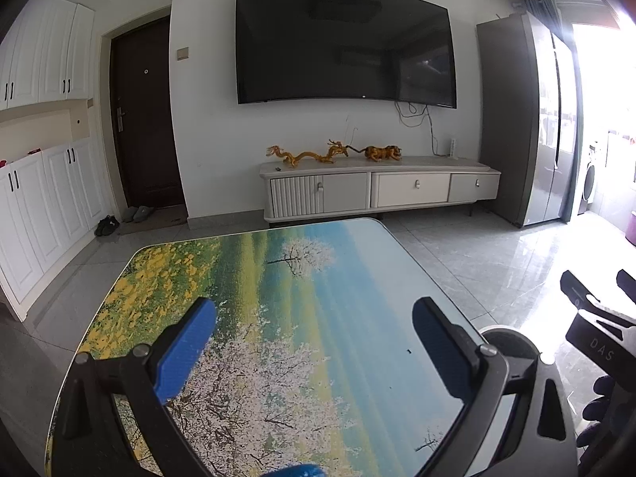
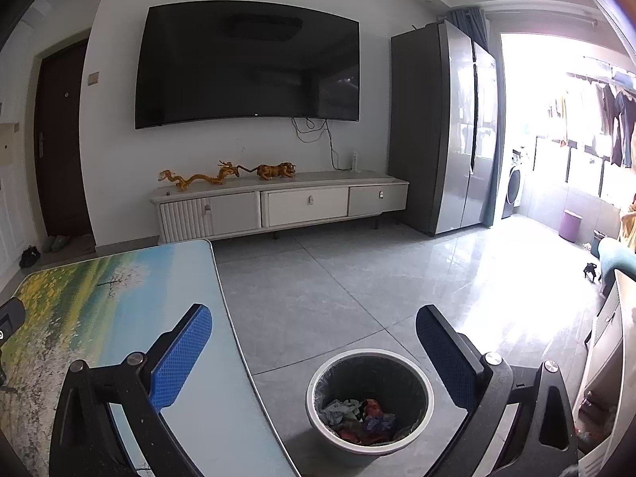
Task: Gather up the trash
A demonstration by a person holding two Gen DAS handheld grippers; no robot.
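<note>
Living-room bench (image 1: 278,318) bare of litter, crumpled trash (image 2: 359,417) lying in floor bin (image 2: 318,381); left gripper (image 1: 314,342) and right gripper (image 2: 314,348) spread, empty: collection apparently complete, next only a check for strays.

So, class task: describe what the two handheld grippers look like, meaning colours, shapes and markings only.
Both grippers share one build. The left gripper has a black frame with silver bolts and two flat fingers faced with blue textured pads. The right gripper looks the same in its own view; seen from the left view, its black body carries pale lettering reading DAS. A dark glove shows at that view's right edge.
</note>
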